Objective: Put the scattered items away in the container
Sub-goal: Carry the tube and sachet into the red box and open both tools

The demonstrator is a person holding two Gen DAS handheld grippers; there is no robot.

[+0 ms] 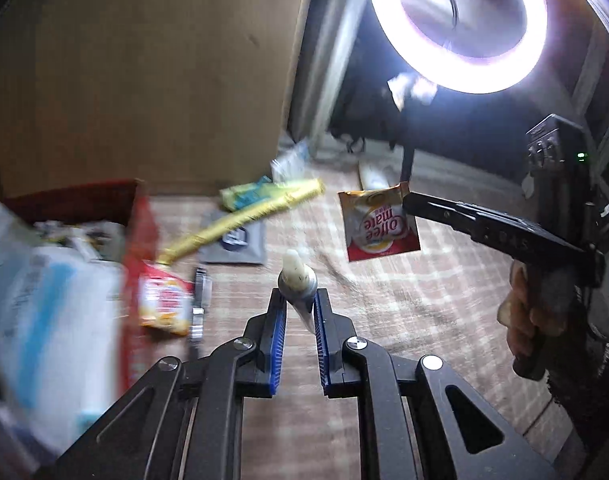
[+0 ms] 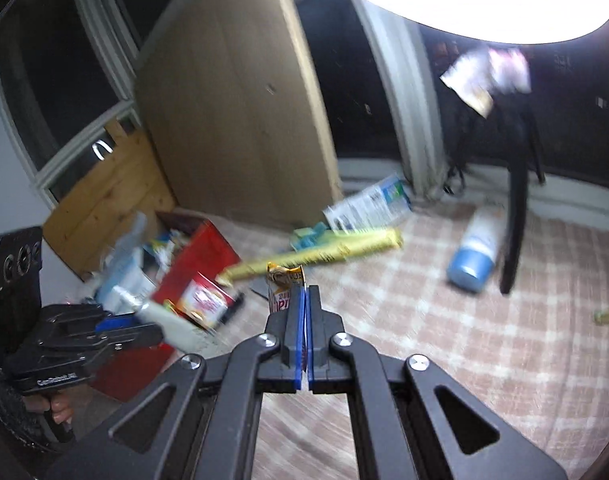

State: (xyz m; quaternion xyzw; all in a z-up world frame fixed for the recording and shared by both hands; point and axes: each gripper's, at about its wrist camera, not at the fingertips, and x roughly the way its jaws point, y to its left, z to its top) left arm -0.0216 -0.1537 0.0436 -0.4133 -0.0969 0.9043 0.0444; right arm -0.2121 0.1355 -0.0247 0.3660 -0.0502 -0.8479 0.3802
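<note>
My left gripper (image 1: pixel 298 300) is closed on a small tube (image 1: pixel 297 280); its white pointed cap sticks out past my blue pads (image 1: pixel 279 320), and the tube is in the air above the checked cloth (image 1: pixel 404 300). My right gripper (image 2: pixel 304 292) is pressed tight on a creamer sachet (image 2: pixel 284 280), and the pads are nearly touching with only the thin packet between them. From the left camera the same sachet (image 1: pixel 378 222) hangs from the tip of the right gripper (image 1: pixel 410 202), red and white, with its printing upside down, and it touches nothing below.

The red box (image 1: pixel 138 240) stands at the left side of the cloth and already has many packets and papers inside. A red and yellow packet (image 1: pixel 164 304) leans against its outer wall. A long yellow stick packet (image 1: pixel 244 220) lies on the cloth near the box, and a grey pouch (image 1: pixel 234 242) lies partly under it. Farther away, a blue and white bottle (image 2: pixel 474 252) lies on its side, well apart from the box. A bright ring lamp (image 1: pixel 456 24) hangs above. The pictures are blurred, so I cannot read the smaller labels.
</note>
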